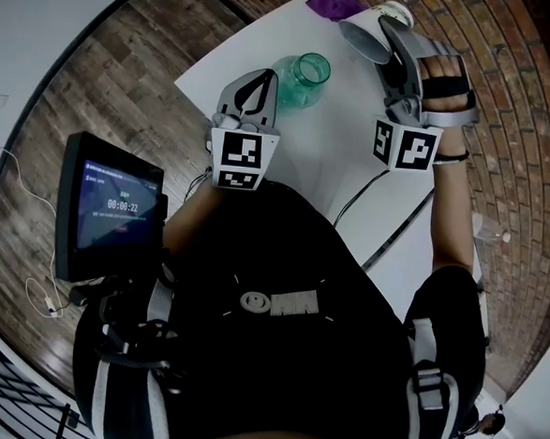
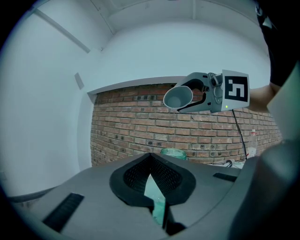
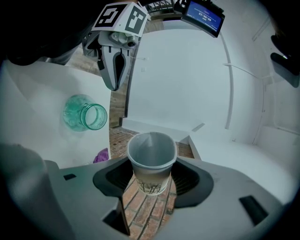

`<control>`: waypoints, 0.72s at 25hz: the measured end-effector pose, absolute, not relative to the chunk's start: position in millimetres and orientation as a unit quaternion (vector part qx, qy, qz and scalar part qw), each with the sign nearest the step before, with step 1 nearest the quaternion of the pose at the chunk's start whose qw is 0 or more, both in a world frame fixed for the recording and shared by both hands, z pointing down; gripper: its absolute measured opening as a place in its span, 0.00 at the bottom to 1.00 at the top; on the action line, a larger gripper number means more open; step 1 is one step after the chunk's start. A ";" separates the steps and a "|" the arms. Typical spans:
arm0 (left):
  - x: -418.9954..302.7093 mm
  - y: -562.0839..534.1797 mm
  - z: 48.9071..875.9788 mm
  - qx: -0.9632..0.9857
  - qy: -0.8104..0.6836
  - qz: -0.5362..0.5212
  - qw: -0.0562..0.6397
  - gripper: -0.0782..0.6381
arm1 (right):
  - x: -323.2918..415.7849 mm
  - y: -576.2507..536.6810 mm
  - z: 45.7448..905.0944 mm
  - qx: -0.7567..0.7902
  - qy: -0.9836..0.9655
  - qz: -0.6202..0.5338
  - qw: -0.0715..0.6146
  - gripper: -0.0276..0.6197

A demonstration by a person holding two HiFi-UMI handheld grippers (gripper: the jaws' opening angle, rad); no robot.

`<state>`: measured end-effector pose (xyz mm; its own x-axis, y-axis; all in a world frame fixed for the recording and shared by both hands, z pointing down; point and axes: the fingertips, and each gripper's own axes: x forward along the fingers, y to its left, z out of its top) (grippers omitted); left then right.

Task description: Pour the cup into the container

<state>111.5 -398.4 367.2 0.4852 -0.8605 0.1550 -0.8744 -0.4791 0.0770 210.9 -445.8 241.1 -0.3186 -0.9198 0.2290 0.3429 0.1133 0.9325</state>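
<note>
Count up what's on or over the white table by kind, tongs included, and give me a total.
Translucent green glass jar: 1
White paper cup: 1
Crumpled purple item: 1
Grey handheld tongs, left tongs and right tongs: 2
Total: 5

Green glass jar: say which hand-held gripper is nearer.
Left. The left hand-held gripper points at the green glass jar from close by; the right hand-held gripper, holding a paper cup, hangs apart on its other side.
</note>
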 end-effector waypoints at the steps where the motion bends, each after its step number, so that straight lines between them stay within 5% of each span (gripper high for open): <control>1: 111.7 -398.1 367.4 0.859 -0.505 0.048 0.073 0.10 | 210.7 -445.3 242.5 0.268 -0.538 -0.608 0.518 0.45; 11: 109.3 -397.6 368.8 0.859 -0.505 0.048 0.074 0.10 | 204.8 -440.6 261.8 0.269 -0.564 -0.586 0.516 0.45; 18: 107.4 -394.0 374.2 0.860 -0.501 0.060 0.078 0.10 | 212.2 -430.5 318.2 0.339 -0.677 -0.433 0.488 0.45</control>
<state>107.4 -394.0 374.2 0.4913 -0.8519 0.1812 -0.8706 -0.4862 0.0747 212.2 -430.5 318.2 -0.2930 -0.8826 0.3675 -0.0366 0.3945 0.9182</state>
